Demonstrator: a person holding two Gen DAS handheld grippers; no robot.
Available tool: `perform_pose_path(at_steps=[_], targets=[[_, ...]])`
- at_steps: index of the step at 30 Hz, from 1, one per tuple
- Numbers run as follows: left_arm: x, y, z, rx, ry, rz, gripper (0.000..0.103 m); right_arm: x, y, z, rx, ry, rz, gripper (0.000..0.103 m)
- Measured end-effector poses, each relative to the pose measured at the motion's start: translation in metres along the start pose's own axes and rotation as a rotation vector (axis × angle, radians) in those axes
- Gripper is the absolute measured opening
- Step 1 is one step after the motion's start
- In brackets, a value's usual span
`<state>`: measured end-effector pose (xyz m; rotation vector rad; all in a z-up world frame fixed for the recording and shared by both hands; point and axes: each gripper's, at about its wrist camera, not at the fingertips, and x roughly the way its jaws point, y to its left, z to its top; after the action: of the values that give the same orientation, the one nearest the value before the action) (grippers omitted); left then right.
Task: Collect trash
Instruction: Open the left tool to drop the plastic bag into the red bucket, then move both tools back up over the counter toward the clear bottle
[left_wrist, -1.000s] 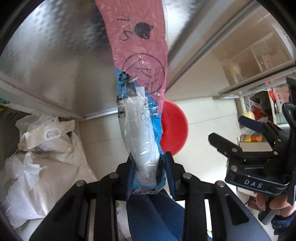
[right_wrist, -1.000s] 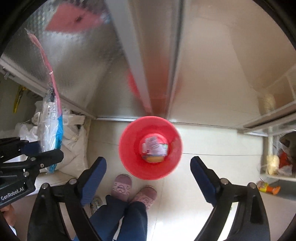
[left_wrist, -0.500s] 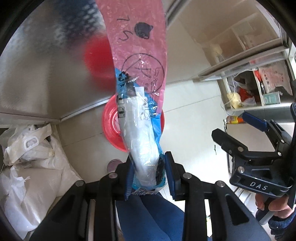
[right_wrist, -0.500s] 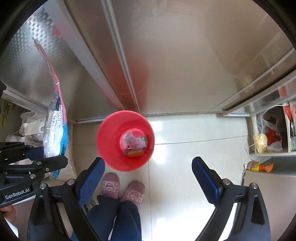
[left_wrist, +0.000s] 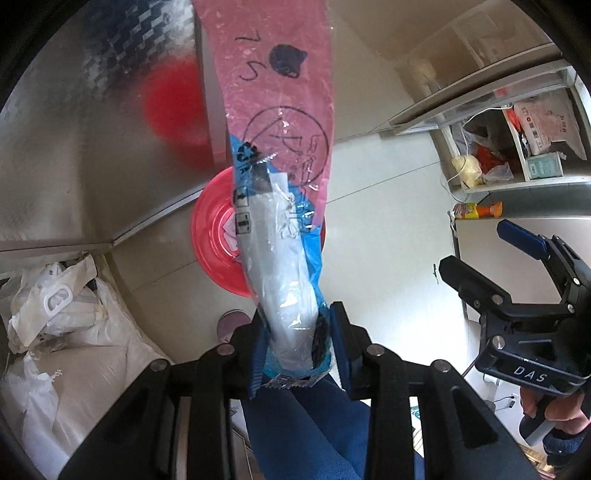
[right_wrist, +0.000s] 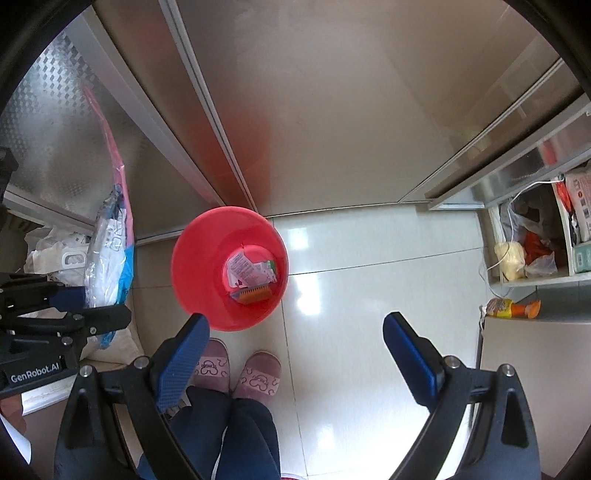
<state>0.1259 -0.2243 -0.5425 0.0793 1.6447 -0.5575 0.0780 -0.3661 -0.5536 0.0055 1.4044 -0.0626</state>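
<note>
My left gripper (left_wrist: 297, 336) is shut on a long plastic wrapper (left_wrist: 280, 206), pink at the far end, blue and clear near the pads. The wrapper hangs over a red bin (left_wrist: 218, 247) on the floor. In the right wrist view the same red bin (right_wrist: 207, 269) stands on white tiles and holds a few crumpled packets (right_wrist: 251, 273). There the wrapper (right_wrist: 110, 243) and my left gripper (right_wrist: 79, 306) are at the left edge, beside the bin. My right gripper (right_wrist: 291, 336) is open and empty above the floor, its left pad over the bin's near rim.
Steel cabinet fronts (right_wrist: 332, 110) rise behind the bin. White sacks (left_wrist: 55, 332) lie at the left. A shelf with bags and boxes (right_wrist: 535, 240) and a small bottle (right_wrist: 511, 308) sit at the right. A person's pink slippers (right_wrist: 236, 369) stand just before the bin.
Both views have swung: the bin has slid left and nearer under the wrapper, and the shelf has come further into view at the right. The grip on the wrapper is unchanged.
</note>
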Motion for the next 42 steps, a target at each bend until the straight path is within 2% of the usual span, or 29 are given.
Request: perform_pose_path(at_steps=[2, 4, 6, 7, 9, 13, 18, 21, 26, 28, 33, 37, 40, 42], targets=[[-0.001, 0.000, -0.001, 0.006, 0.000, -0.001, 0.031, -0.002, 0.001, -0.001, 0.008, -0.003, 0.004, 0.095], [-0.002, 0.002, -0.002, 0.011, -0.009, -0.001, 0.037, -0.002, 0.000, -0.002, 0.012, -0.002, 0.006, 0.095], [-0.003, 0.001, -0.002, 0.018, -0.011, 0.009, 0.064, -0.004, 0.001, -0.003, 0.016, -0.003, 0.005, 0.095], [-0.004, 0.000, -0.002, 0.023, -0.014, 0.013, 0.068, -0.004, 0.001, -0.003, 0.019, -0.003, 0.006, 0.095], [-0.005, 0.000, -0.002, 0.034, -0.016, 0.015, 0.069, -0.004, 0.001, -0.003, 0.021, 0.001, 0.006, 0.095], [-0.008, 0.002, -0.005, 0.037, -0.017, -0.015, 0.080, -0.008, 0.003, -0.005, 0.023, -0.003, 0.004, 0.095], [-0.020, 0.000, -0.012, 0.034, -0.016, -0.030, 0.082, -0.017, 0.006, -0.008, 0.016, -0.005, 0.012, 0.095], [-0.037, -0.006, -0.014, 0.043, -0.041, 0.016, 0.083, -0.029, 0.007, -0.008, 0.013, -0.005, 0.015, 0.095], [-0.096, -0.014, -0.023, 0.036, -0.140, 0.091, 0.083, -0.072, 0.015, -0.004, -0.023, -0.044, 0.000, 0.095], [-0.126, -0.018, -0.028, 0.030, -0.171, 0.098, 0.083, -0.098, 0.017, 0.001, -0.035, -0.072, 0.013, 0.095], [-0.201, -0.027, -0.043, -0.001, -0.246, 0.124, 0.083, -0.176, 0.024, 0.015, -0.079, -0.147, 0.017, 0.095], [-0.269, -0.039, -0.059, -0.038, -0.350, 0.212, 0.083, -0.239, 0.030, 0.026, -0.126, -0.209, 0.040, 0.095], [-0.316, -0.048, -0.072, -0.057, -0.425, 0.247, 0.083, -0.288, 0.037, 0.033, -0.168, -0.279, 0.064, 0.102], [-0.344, -0.050, -0.078, -0.075, -0.472, 0.261, 0.083, -0.315, 0.039, 0.038, -0.199, -0.324, 0.091, 0.102]])
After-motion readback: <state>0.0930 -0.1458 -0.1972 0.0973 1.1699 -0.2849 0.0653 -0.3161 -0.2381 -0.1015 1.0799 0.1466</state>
